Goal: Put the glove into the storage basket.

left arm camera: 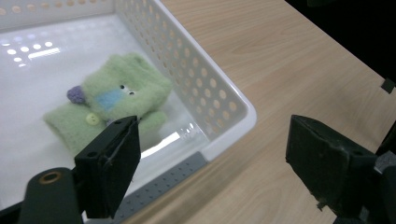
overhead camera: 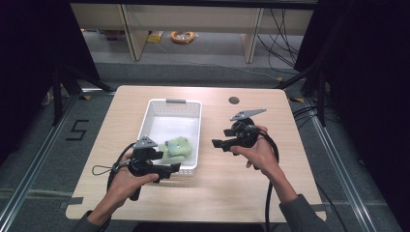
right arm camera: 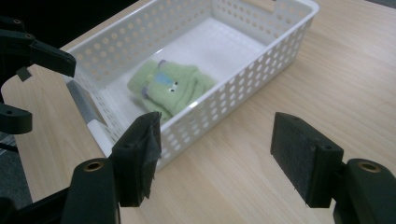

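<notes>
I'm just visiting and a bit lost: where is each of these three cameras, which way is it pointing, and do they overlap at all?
High view: above the person's side of the table, looking forward and down; both forearms, the left gripper and the right gripper show.
Left gripper view: rides the left gripper, looking between its open jaws at a corner of the white basket.
Right gripper view: rides the right gripper, looking across the table at the basket's side; its open jaws show, with the left gripper at the left edge.
All three share the green plush toy in the basket.
</notes>
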`<state>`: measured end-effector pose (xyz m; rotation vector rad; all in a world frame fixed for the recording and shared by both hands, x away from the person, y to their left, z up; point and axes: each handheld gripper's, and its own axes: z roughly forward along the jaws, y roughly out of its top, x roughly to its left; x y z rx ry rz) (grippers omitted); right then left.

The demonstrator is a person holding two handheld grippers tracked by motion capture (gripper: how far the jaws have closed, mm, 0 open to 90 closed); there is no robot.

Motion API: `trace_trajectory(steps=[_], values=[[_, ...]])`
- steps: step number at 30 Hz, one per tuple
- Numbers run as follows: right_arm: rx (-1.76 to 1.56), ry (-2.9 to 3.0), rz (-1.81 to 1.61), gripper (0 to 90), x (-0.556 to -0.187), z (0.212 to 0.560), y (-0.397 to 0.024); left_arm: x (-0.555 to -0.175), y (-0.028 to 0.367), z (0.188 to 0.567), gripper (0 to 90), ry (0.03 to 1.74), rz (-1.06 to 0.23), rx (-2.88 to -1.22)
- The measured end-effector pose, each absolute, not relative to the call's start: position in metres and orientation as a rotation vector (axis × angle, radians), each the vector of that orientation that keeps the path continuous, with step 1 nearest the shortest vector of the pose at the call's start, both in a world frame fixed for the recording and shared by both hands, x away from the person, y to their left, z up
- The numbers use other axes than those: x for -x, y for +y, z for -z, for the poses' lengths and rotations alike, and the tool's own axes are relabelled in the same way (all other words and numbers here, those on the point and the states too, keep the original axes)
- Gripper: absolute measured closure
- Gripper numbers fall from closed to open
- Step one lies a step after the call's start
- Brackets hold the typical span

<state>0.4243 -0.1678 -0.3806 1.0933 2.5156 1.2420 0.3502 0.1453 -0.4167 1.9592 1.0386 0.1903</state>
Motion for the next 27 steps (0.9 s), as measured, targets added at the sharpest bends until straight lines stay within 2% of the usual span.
trace_trajectory(steps=[15,27], values=[[-1.097,2.451,-1.277,33.2,-0.401,0.391,-0.209,-0.33,0.134,0.427,16.6,0.996,-0.18,-1.966],[-1.14,2.424,-1.33,32.4,-0.386,0.401,-0.219,-0.319,0.124,0.432,16.7,0.949,-0.194,-1.984]])
